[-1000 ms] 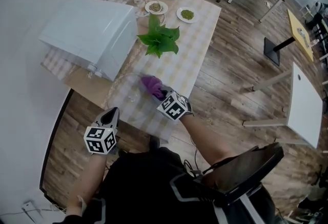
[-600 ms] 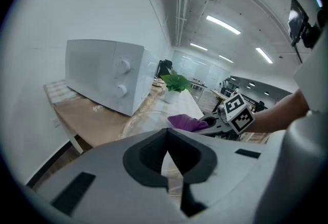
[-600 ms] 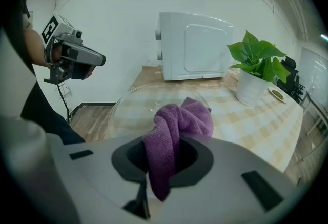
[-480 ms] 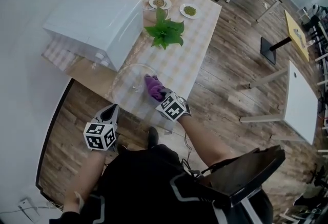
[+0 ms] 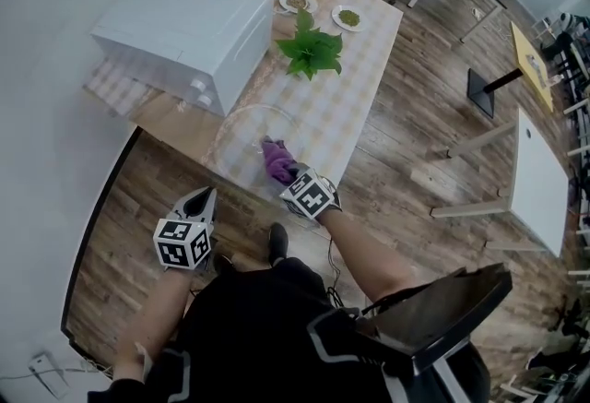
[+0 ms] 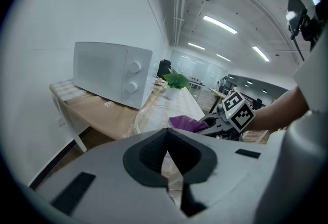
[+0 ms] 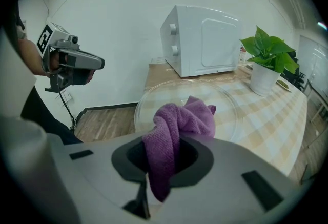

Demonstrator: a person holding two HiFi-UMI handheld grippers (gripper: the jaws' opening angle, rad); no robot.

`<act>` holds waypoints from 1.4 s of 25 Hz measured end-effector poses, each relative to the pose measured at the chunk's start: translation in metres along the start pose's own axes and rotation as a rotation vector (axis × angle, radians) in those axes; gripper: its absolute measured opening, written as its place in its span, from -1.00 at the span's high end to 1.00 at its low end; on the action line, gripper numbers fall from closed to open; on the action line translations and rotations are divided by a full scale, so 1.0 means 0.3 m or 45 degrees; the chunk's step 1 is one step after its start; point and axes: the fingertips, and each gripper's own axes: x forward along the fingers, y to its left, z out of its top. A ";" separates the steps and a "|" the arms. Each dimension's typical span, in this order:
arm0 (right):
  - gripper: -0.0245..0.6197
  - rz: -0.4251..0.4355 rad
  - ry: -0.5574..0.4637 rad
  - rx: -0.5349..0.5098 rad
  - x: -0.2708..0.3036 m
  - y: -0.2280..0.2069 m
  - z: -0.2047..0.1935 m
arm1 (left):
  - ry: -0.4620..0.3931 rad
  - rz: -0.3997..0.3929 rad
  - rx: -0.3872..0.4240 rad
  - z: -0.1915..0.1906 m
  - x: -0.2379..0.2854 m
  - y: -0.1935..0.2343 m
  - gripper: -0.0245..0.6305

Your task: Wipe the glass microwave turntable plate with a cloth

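We are clamping the purple cloth (image 7: 180, 119) in the right gripper (image 7: 164, 160) over the glass plate (image 7: 151, 99). We are holding the left gripper (image 6: 166, 135) closed and empty, apart from the plate.

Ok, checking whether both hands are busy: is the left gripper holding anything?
No, the left gripper has its jaws together with nothing between them; only the right gripper grips the purple cloth.
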 end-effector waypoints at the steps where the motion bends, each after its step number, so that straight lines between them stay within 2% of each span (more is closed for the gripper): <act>1: 0.75 0.004 0.001 -0.001 0.003 0.015 0.003 | -0.003 -0.004 -0.009 -0.004 -0.010 0.002 0.90; 7: 0.75 0.035 0.009 -0.010 0.024 0.117 0.015 | -0.006 -0.012 0.047 -0.024 -0.056 0.018 0.90; 13: 0.75 0.061 -0.013 0.055 0.035 0.205 0.041 | -0.016 -0.027 0.043 -0.038 -0.104 0.040 0.90; 18: 0.75 0.039 -0.070 0.091 0.006 0.243 0.096 | -0.020 -0.036 0.040 -0.046 -0.141 0.063 0.90; 23: 0.75 0.018 -0.186 0.164 -0.070 0.262 0.176 | -0.058 -0.046 0.028 -0.010 -0.191 0.091 0.90; 26: 0.75 0.005 -0.266 0.191 -0.143 0.259 0.238 | -0.111 -0.045 0.037 0.040 -0.204 0.113 0.90; 30: 0.75 -0.064 -0.400 0.264 -0.265 0.247 0.322 | -0.212 -0.028 0.056 0.110 -0.237 0.122 0.90; 35: 0.75 -0.148 -0.515 0.234 -0.412 0.261 0.421 | -0.299 -0.101 0.116 0.203 -0.287 0.077 0.90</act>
